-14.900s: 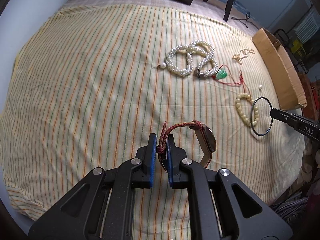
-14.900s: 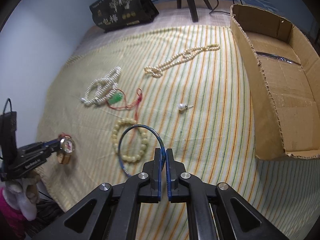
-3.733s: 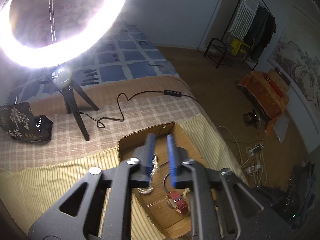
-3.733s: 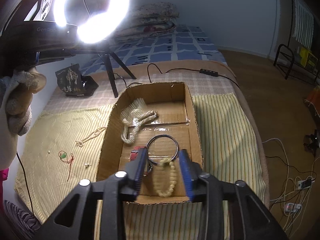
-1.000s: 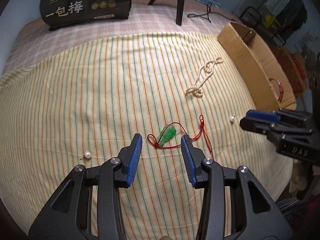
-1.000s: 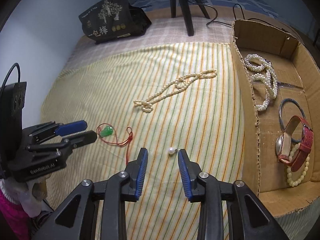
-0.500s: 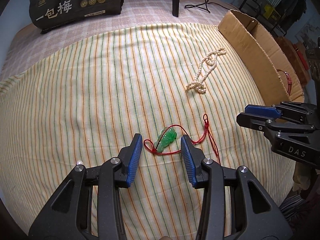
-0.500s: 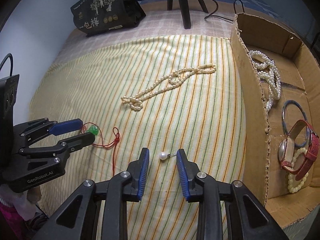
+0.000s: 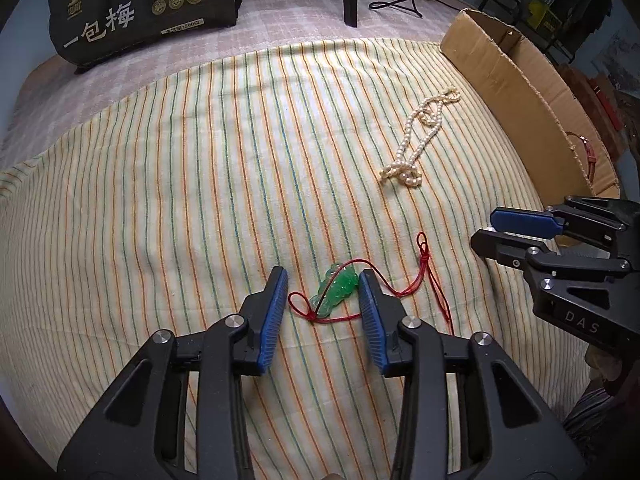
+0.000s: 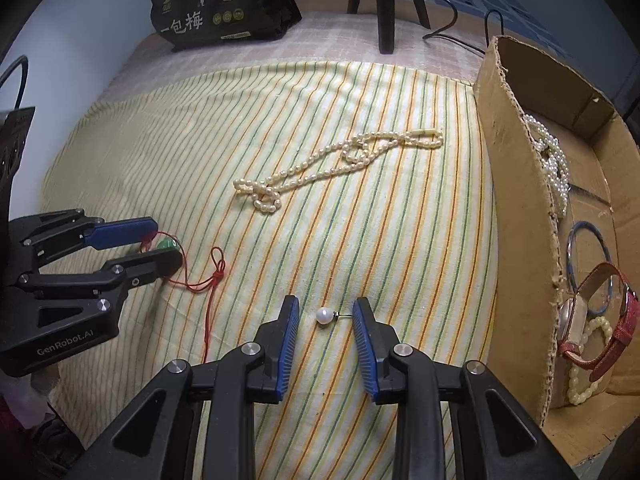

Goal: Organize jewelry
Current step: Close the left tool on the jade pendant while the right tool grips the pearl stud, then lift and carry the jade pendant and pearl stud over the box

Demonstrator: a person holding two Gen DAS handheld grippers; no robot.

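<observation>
Mid-bed on the striped cloth (image 9: pixel 200 160), the closing left gripper (image 9: pixel 323 285) brackets the hard, light green pendant (image 9: pixel 335 289) on limp red cord, unpinched; the closing right gripper (image 10: pixel 323 320) straddles the tiny, roll-prone pearl stud (image 10: pixel 324 315): grip bodies, not cord.

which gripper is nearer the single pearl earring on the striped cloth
Right. The right gripper straddles the pearl earring, its jaws closing around it. The left gripper is off to the side, closing around the green pendant.

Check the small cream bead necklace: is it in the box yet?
Out. The cream bead necklace lies stretched on the striped cloth, apart from the cardboard box, whose wall stands beside it.
</observation>
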